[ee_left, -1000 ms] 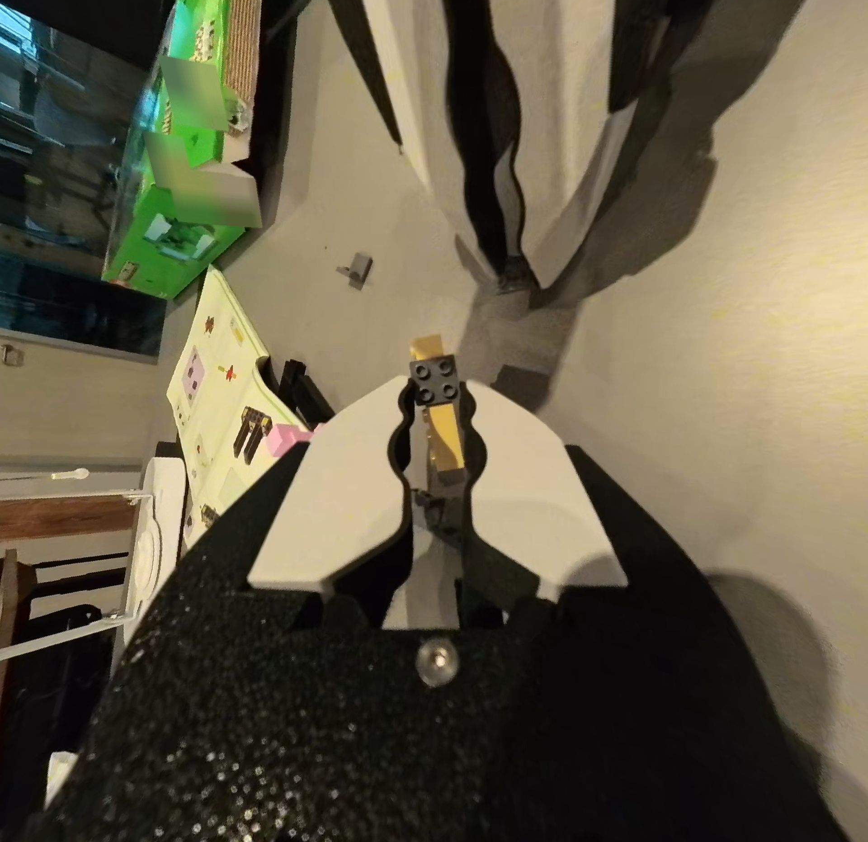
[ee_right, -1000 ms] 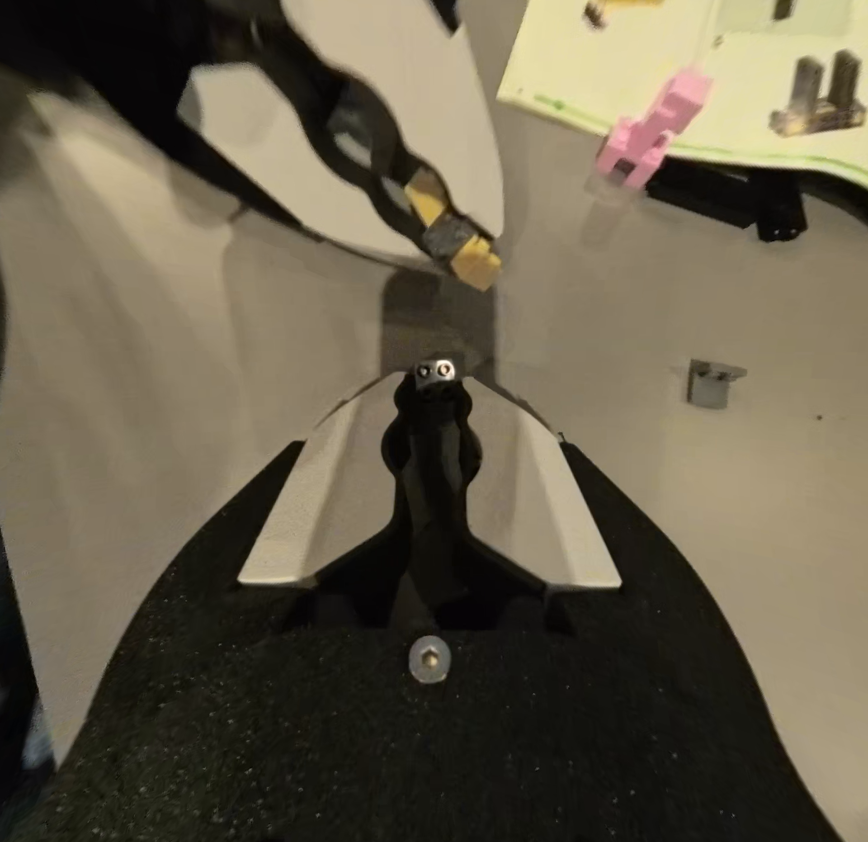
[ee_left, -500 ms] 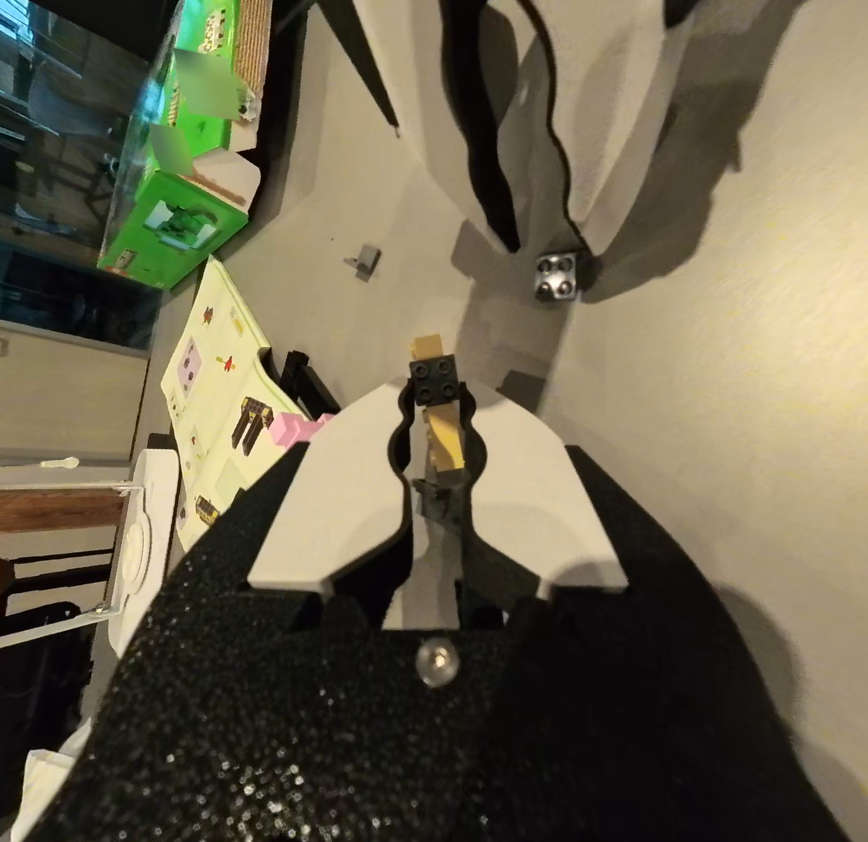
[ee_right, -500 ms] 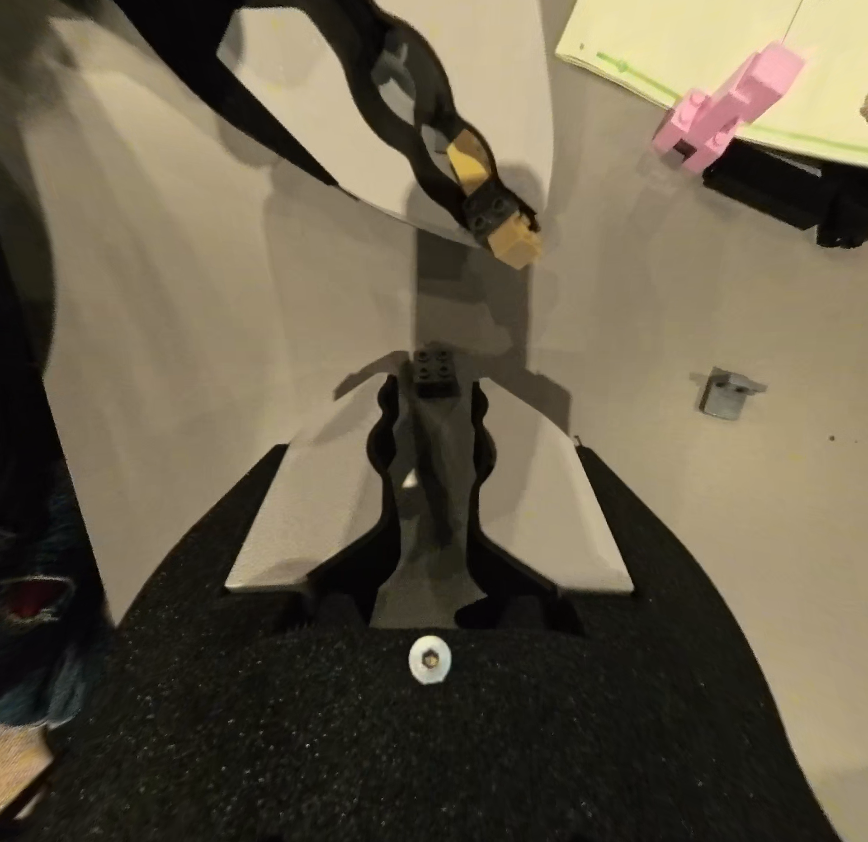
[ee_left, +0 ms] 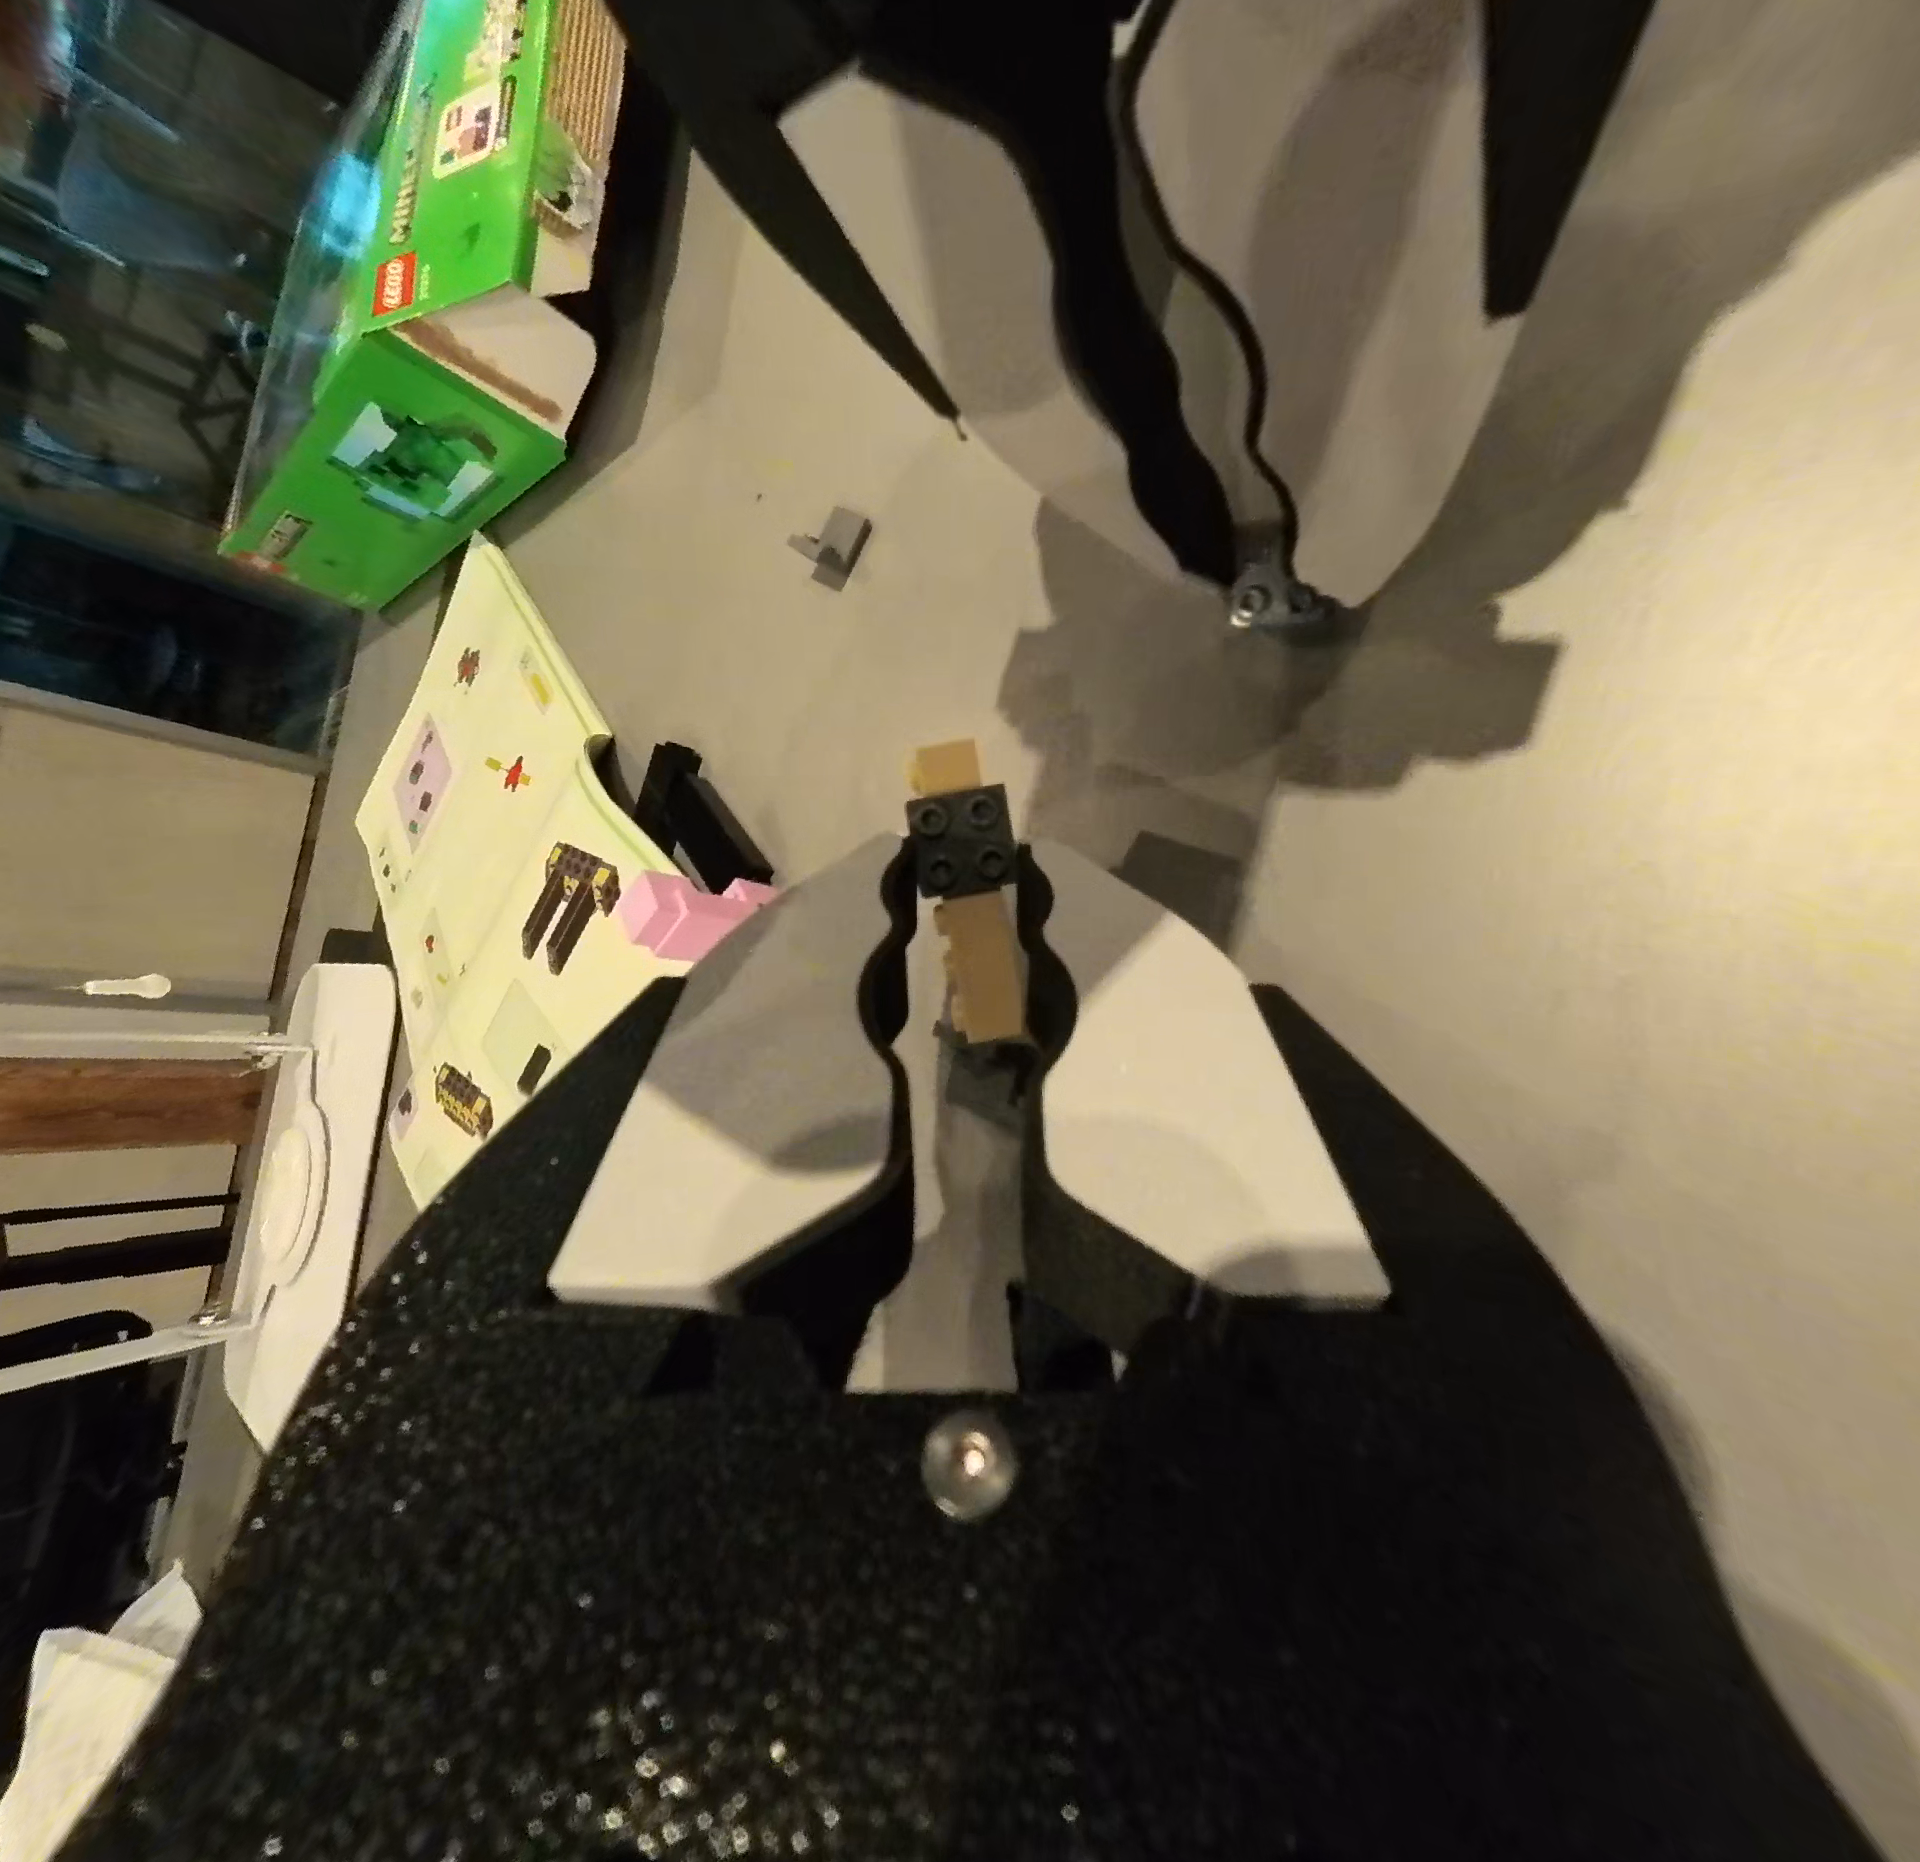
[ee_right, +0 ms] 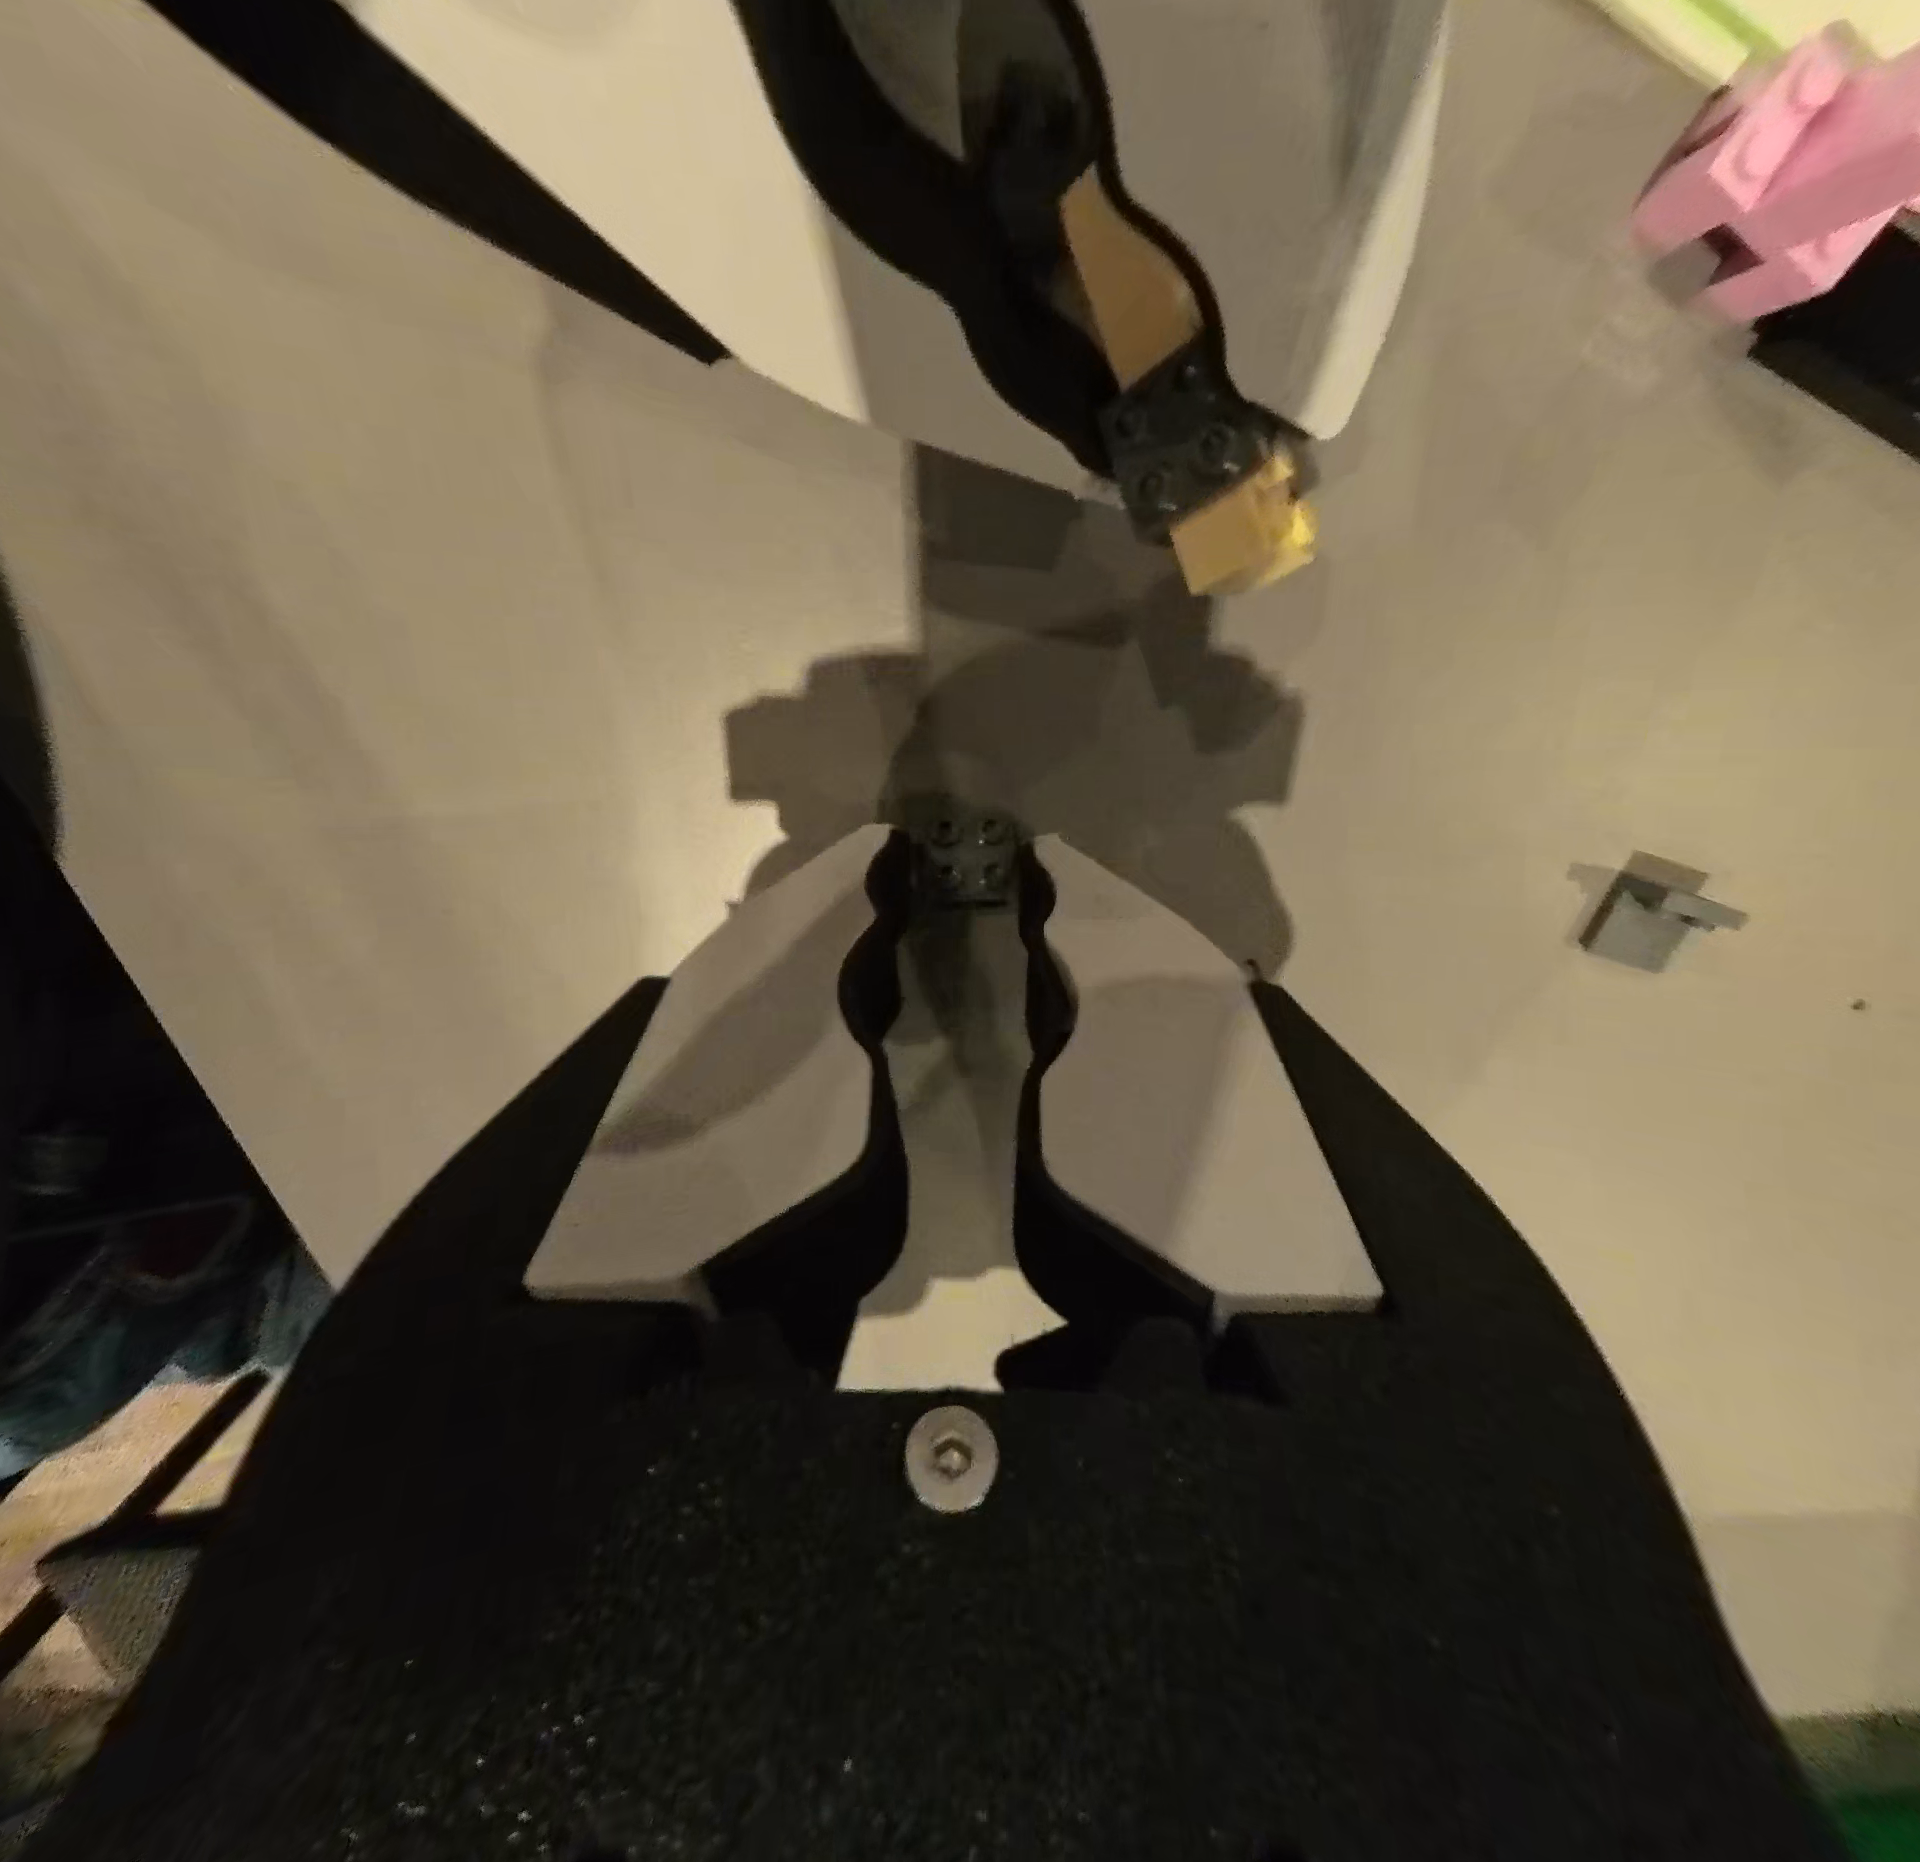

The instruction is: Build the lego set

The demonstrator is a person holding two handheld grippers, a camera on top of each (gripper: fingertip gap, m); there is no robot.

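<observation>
Two grippers over pale table (ee_left: 1621,877) | green box (ee_left: 416,358) | booklet (ee_left: 488,856)

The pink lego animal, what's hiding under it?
The pink lego animal rests on black lego pieces beside the pale-green instruction booklet. How far they extend beneath is covered.

This looks like a room in a home or an office, set up for building toys. A plain pale table (ee_left: 1558,877) fills most of the left wrist view. In the upper left of that view sits a green toy box (ee_left: 416,358), and just below it lies an open instruction booklet (ee_left: 488,877) with pictures of models. A dark window (ee_left: 125,306) shows at the far upper left. Low on the left edge stands a wooden piece of furniture (ee_left: 114,1111).
</observation>
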